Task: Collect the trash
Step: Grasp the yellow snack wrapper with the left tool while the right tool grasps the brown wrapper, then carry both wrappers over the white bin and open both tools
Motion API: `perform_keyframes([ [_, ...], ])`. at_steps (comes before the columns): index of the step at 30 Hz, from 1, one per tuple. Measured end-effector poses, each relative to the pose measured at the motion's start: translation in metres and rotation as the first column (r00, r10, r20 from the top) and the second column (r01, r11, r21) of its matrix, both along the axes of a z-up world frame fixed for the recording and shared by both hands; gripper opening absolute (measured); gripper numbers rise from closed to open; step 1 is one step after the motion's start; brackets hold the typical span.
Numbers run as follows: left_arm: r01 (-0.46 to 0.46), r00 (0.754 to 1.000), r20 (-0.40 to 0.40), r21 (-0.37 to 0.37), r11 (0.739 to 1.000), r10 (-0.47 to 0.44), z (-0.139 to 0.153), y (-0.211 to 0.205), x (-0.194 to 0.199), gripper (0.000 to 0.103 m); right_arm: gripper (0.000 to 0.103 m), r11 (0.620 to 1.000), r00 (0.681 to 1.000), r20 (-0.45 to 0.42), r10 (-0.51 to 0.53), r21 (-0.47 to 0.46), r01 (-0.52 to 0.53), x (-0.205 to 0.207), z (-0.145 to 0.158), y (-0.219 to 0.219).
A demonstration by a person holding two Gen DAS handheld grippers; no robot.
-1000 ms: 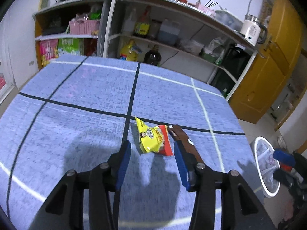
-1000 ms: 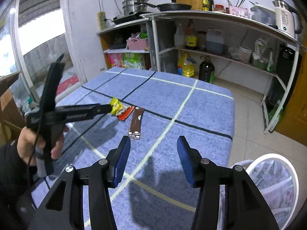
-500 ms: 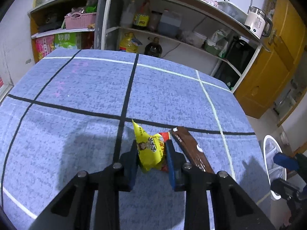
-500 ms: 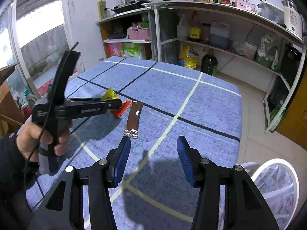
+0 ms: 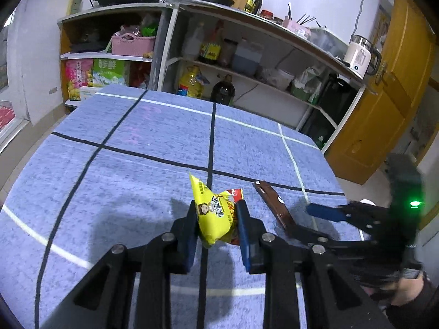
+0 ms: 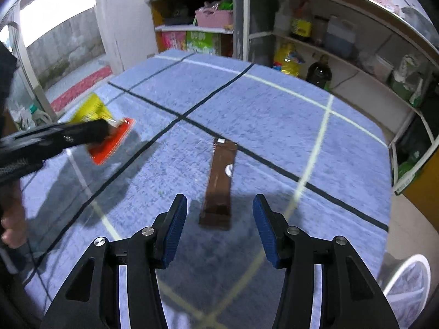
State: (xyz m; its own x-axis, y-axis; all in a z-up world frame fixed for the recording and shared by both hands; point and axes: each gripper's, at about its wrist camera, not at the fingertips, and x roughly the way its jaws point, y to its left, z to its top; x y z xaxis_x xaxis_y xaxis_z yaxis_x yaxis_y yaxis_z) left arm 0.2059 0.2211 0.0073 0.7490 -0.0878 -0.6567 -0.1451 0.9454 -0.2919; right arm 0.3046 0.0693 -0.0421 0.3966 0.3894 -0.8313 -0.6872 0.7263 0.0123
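My left gripper (image 5: pixel 216 219) has its blue pads pressed against both sides of the yellow snack packet (image 5: pixel 212 213), which stands up between them with one pointed corner sticking above the fingers. In the right wrist view that same gripper (image 6: pixel 90 130) comes in level from the left edge, and the packet (image 6: pixel 109 134) shows a red and a yellow face; it looks lifted off the blue tablecloth (image 6: pixel 274 115), with a shadow on the cloth under it, though I cannot tell for sure how far.

My right gripper (image 6: pixel 219 219) is spread wide with nothing between its pads, pointing forward and down toward the tablecloth. The brown wrapper (image 6: pixel 221 183) lies flat on the cloth, its near end just ahead of the gap between my right fingers, its far end touching a black line of the cloth. From the left wrist view the wrapper (image 5: pixel 274 208) sits to the right of the packet, close but apart, and my right gripper (image 5: pixel 326 219) reaches in from the right with my right hand (image 5: pixel 406 298) low behind it.

The white-rimmed bin (image 6: pixel 408 282) stands off the tablecloth's near right corner.
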Motion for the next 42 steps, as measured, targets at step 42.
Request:
perform_keyframes([
  [42,0.410,0.910,0.062,0.009,0.912,-0.410,0.017,-0.217,0.008,0.027,0.021,0.916,0.915,0.094,-0.392,0.130,0.379,-0.082,0.060,-0.235],
])
